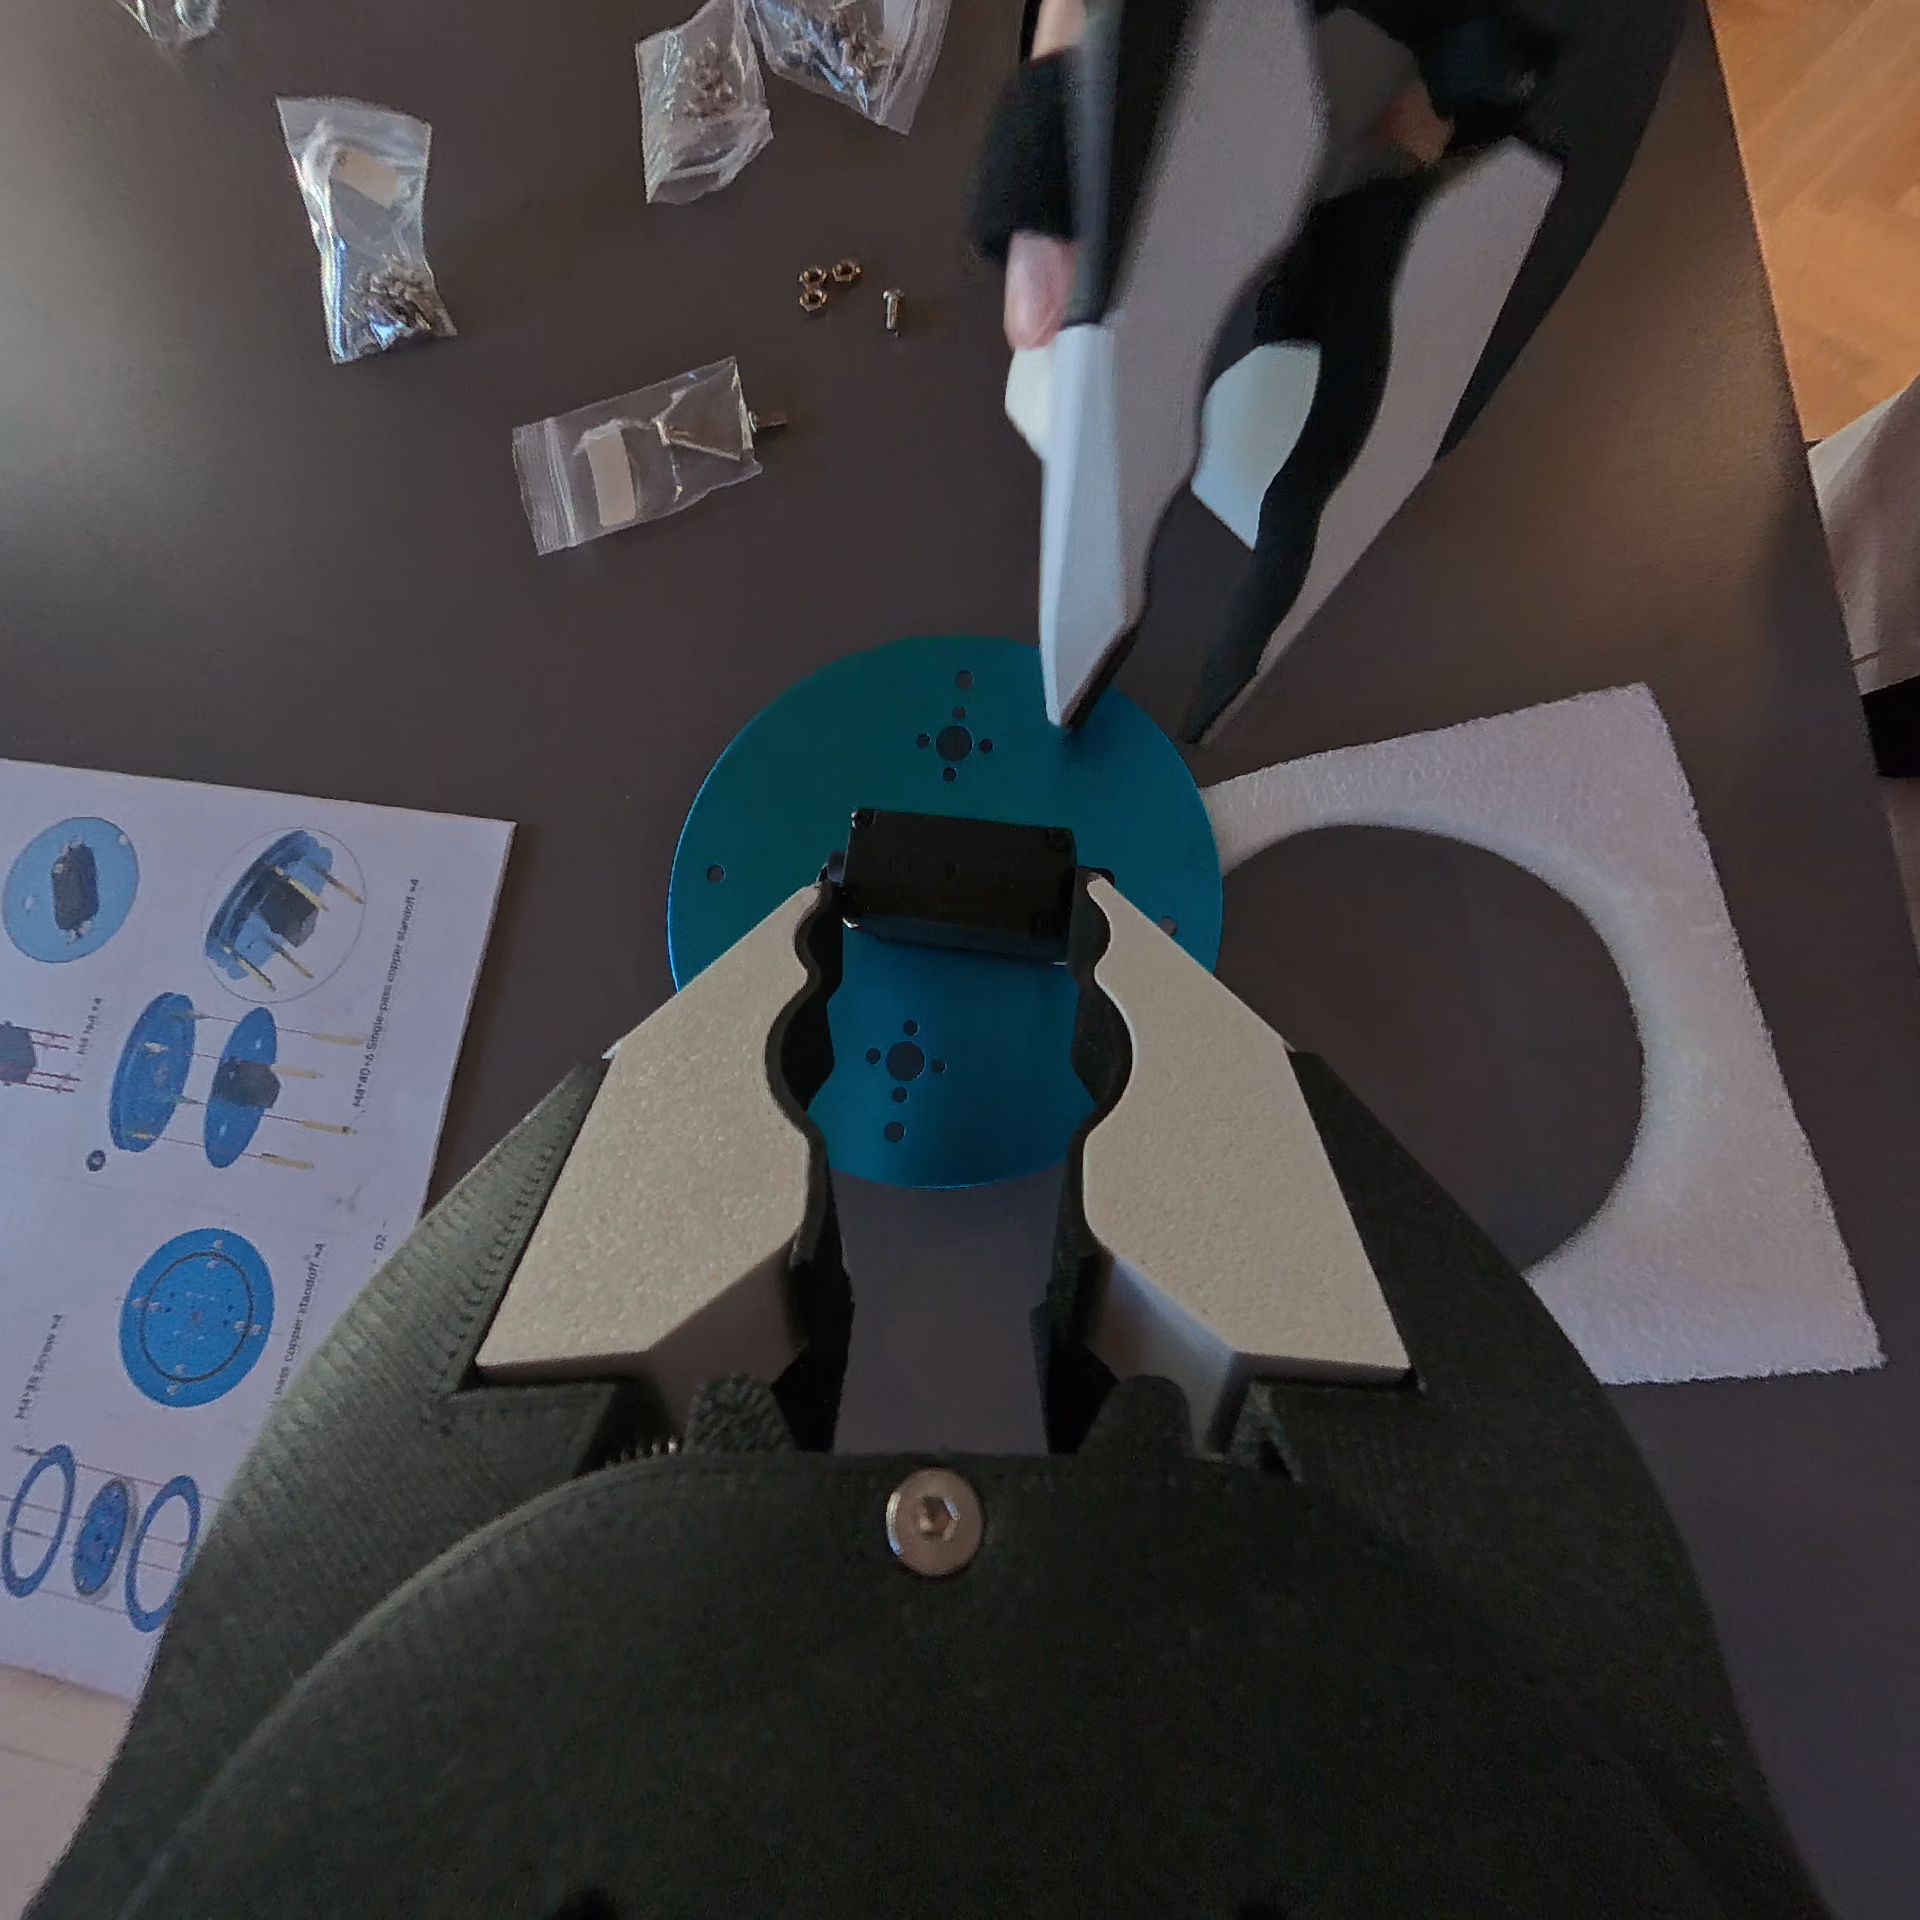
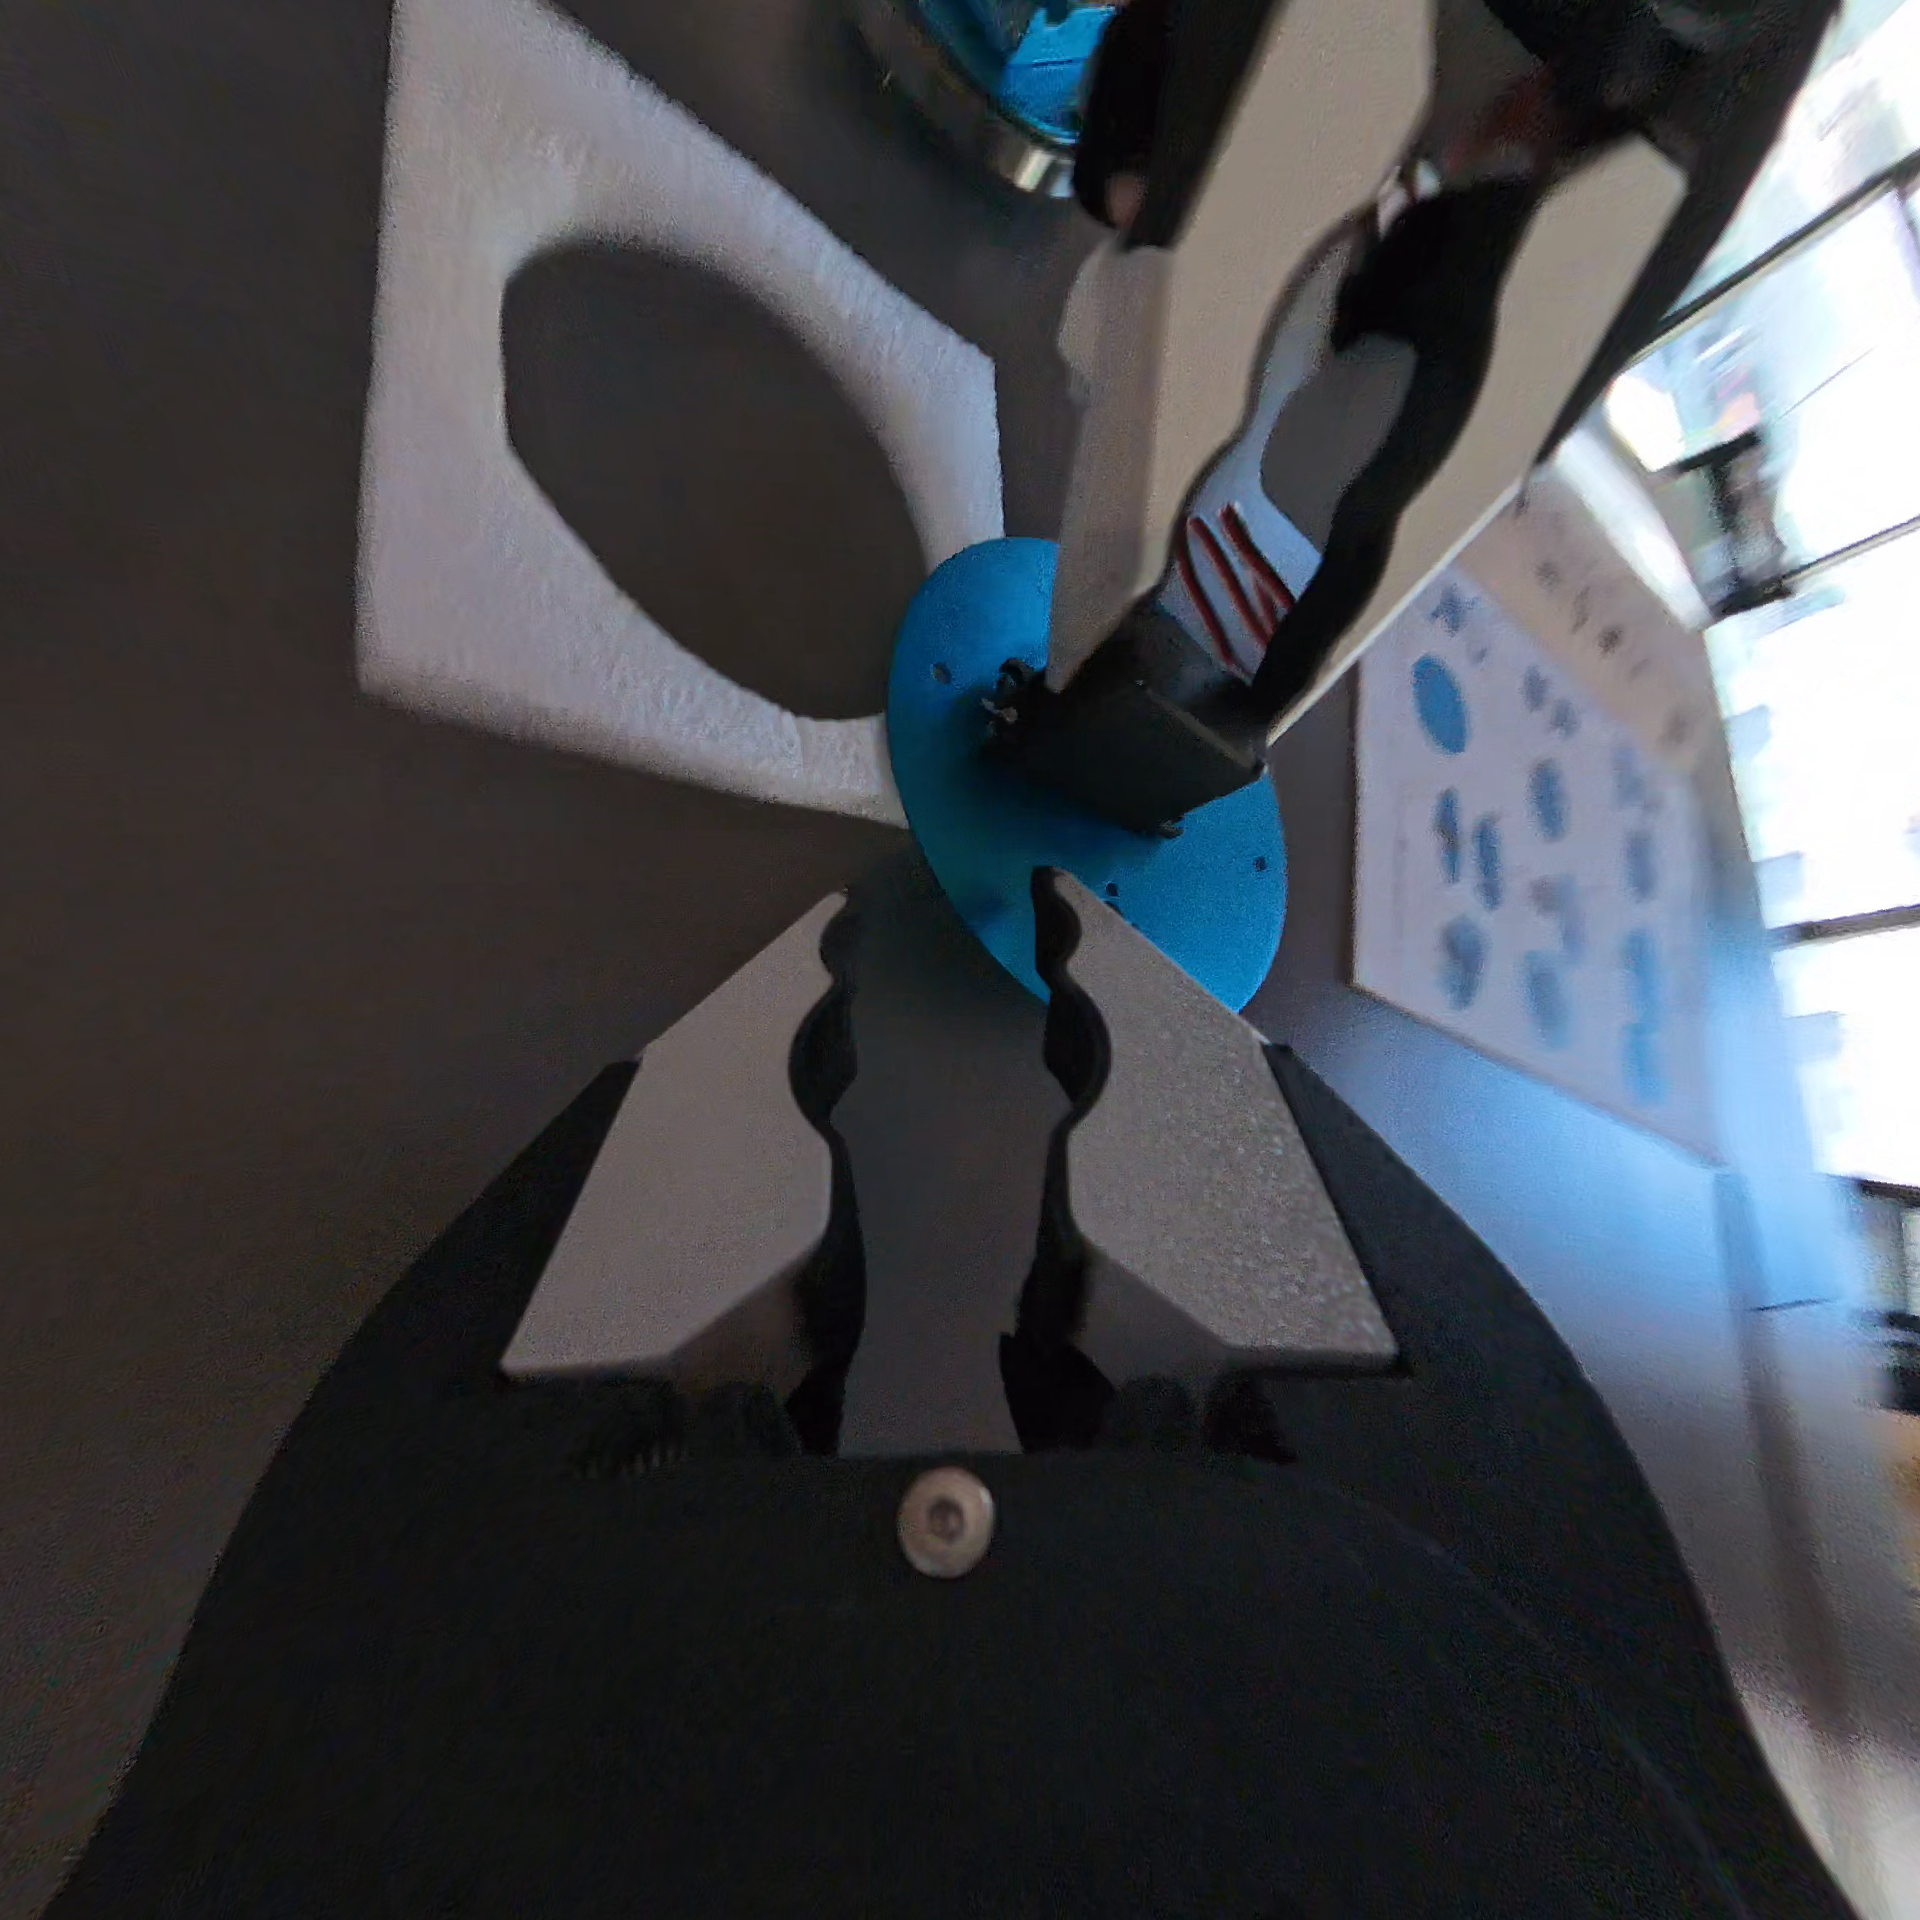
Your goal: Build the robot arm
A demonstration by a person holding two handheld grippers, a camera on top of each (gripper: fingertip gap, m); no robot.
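Left gripper: fingertips closed on a black servo block, one fingertip on each side of it. The block sits on a blue round plate that lies flat on the dark bench, about mid-width. The plate carries small drilled holes in cross patterns.

Left of the plate, at the bench's left edge: a printed instruction sheet with blue diagrams. Right of the plate, touching its rim: a white foam square with a round cutout, flat on the bench.

Right gripper comes in from the far side, blurred. Its fingers are apart with nothing between them; one fingertip is at the plate's far rim, contact cannot be told. In the right wrist view, the same gripper shows a clear gap between its fingers, the right-hand tip over the plate edge. A gloved hand grips its handle.

Farther back, loose on the bench: three brass nuts and a small screw just beside them. Toward the far-left corner: several clear zip bags of small hardware, spread apart
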